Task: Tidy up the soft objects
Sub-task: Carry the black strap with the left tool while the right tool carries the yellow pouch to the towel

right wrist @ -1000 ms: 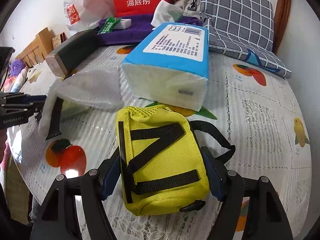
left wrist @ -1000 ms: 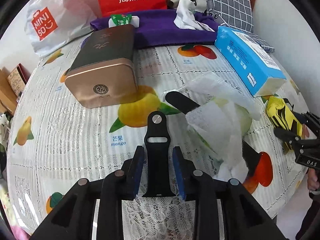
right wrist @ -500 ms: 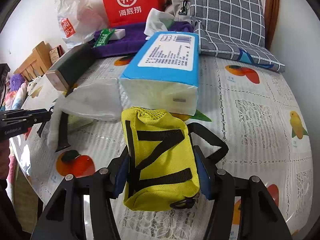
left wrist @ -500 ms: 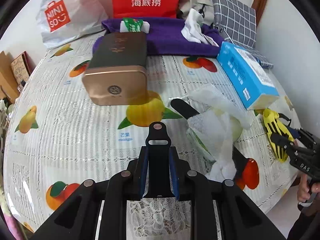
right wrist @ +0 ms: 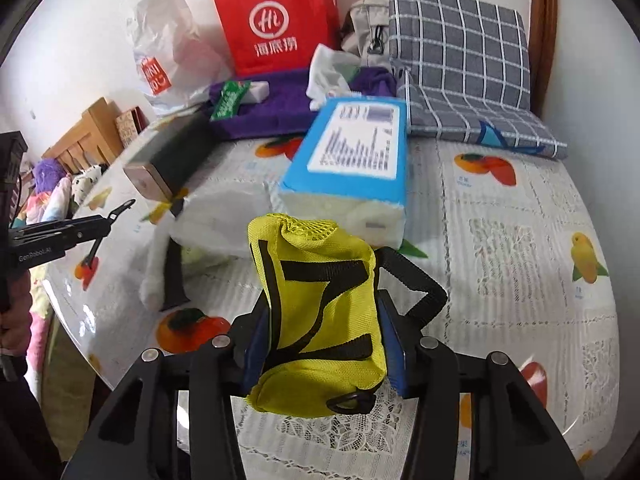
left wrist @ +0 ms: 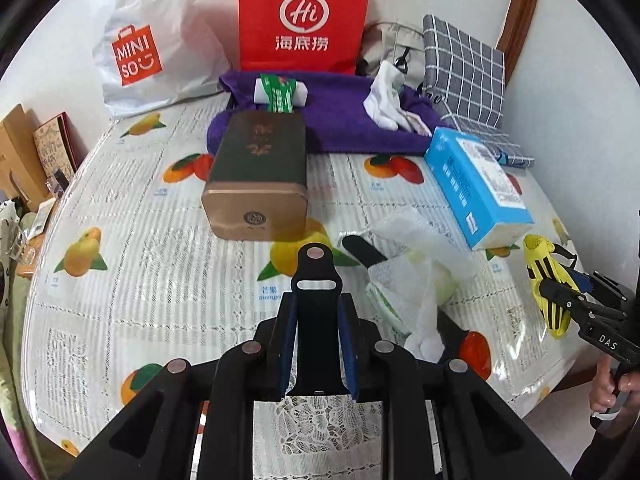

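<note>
Both grippers are loaded and lifted off the table (left wrist: 132,248): the left gripper (left wrist: 318,344) has its blue-padded fingers (left wrist: 287,344) pinched narrow on a black strap (left wrist: 317,312), which stands up between them with its slotted, studded tip pointing forward, while the right gripper (right wrist: 322,340) squeezes a yellow pouch (right wrist: 320,320) across its sides, the mesh top up and the black handle loop (right wrist: 416,284) hanging free to the right. Gripping the pouch by its flanks looks sensible, since soft fabric would sag out of a shallower hold; the strap is stiff enough to be taken by its edges alone. Just beyond the left fingers a crumpled clear plastic bag (left wrist: 416,264) lies on the fruit-print cloth over a second black strap (left wrist: 362,248), likely the next loose item to gather. Beside it to the right sits a blue pack of tissues (left wrist: 476,184), and ahead a brown and gold tin box (left wrist: 256,184) rests lengthwise. Farther back a purple towel (left wrist: 344,120) spreads along the table's rear edge, carrying a small green-wrapped packet (left wrist: 280,94) and a white sock (left wrist: 384,100), so it appears to serve as the collecting spot for soft things. Against the wall stand a red paper bag (left wrist: 302,16), a white shopping bag (left wrist: 148,40) and a grey checked cushion (left wrist: 464,72).
</note>
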`<state>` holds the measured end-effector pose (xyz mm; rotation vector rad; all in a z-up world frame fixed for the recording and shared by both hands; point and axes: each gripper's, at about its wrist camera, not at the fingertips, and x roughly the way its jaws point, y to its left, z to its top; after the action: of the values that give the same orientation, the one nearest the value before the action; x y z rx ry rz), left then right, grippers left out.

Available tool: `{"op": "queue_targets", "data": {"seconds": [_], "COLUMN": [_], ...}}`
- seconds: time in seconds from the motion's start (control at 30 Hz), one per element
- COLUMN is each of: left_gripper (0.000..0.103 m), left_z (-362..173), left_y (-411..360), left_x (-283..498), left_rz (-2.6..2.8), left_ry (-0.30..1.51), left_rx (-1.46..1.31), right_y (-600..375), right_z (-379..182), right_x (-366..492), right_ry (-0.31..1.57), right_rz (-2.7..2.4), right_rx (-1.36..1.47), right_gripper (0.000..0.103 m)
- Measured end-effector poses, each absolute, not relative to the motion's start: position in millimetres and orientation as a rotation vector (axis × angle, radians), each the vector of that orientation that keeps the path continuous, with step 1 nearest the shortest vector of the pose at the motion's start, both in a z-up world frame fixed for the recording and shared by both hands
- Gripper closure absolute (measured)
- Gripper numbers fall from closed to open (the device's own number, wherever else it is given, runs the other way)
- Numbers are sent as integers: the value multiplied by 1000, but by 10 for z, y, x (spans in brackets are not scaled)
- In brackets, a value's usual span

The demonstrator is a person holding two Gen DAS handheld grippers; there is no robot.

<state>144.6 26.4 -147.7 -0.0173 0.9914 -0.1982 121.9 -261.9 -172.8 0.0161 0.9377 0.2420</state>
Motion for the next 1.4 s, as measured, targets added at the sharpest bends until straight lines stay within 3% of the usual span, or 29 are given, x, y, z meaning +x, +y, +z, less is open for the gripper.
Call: {"op": "queue_targets", "data": {"seconds": [0.73, 1.4], "left_gripper": [83, 83], "left_z": [-859, -731], "left_y": [386, 307], "left_x": [2052, 3154], "left_rz": [-184, -176], "left_ry": [882, 867], "left_rx": [-67, -78], "right_y": [-2469, -2394], "right_z": [-989, -924], "right_x": [2035, 3265], "right_ry": [829, 852], "right_rz": [222, 233], "right_rx": [24, 115], "right_gripper": [54, 54]}}
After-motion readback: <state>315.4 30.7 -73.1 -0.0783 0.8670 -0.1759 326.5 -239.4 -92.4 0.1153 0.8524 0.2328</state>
